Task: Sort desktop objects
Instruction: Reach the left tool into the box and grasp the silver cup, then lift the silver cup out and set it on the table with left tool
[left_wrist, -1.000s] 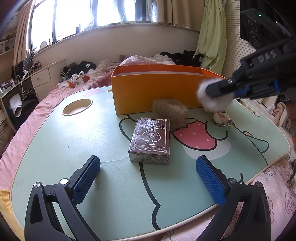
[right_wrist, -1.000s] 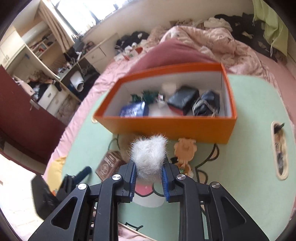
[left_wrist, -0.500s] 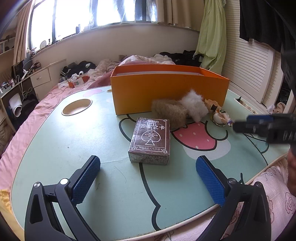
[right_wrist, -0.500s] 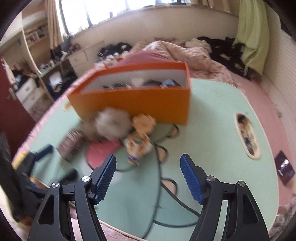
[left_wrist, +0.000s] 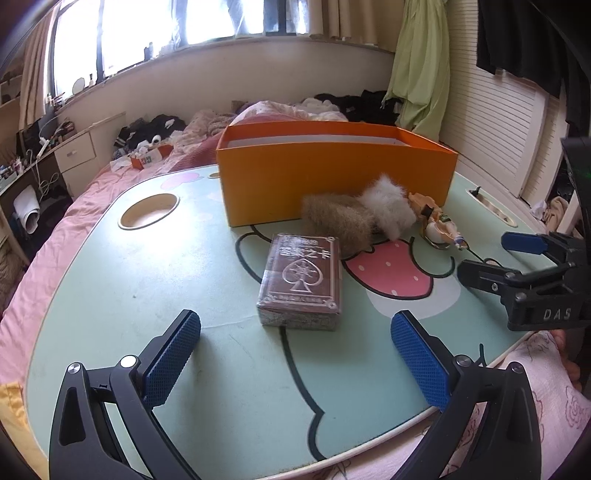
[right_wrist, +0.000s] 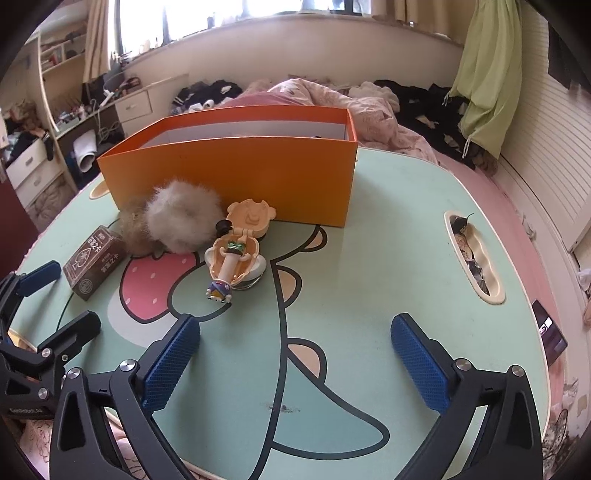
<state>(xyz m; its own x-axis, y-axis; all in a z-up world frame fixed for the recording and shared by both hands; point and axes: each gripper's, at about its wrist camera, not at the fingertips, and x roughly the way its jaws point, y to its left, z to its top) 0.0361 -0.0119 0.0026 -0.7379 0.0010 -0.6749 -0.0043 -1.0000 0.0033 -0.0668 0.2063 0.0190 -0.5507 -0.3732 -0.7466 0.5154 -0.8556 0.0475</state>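
An orange box (left_wrist: 332, 173) stands at the back of the green table (left_wrist: 147, 280); it also shows in the right wrist view (right_wrist: 236, 173). In front of it lie a brown fur ball (left_wrist: 338, 221), a white fur ball (left_wrist: 388, 206) (right_wrist: 183, 218), a doll keychain (left_wrist: 437, 225) (right_wrist: 236, 254) and a brown card deck (left_wrist: 301, 280) (right_wrist: 94, 262). My left gripper (left_wrist: 295, 354) is open and empty just short of the deck. My right gripper (right_wrist: 295, 358) is open and empty over the table's near right part, and shows in the left wrist view (left_wrist: 517, 254).
A round cup hole (left_wrist: 147, 210) is at the table's left. A long slot (right_wrist: 472, 254) with small items is at the right edge. A dark phone (right_wrist: 550, 328) lies off the right edge. Bed and clutter lie behind the table.
My right gripper let go of the white fur ball, which now lies on the table in front of the box, and pulled back low and to the right. The left gripper stayed still.
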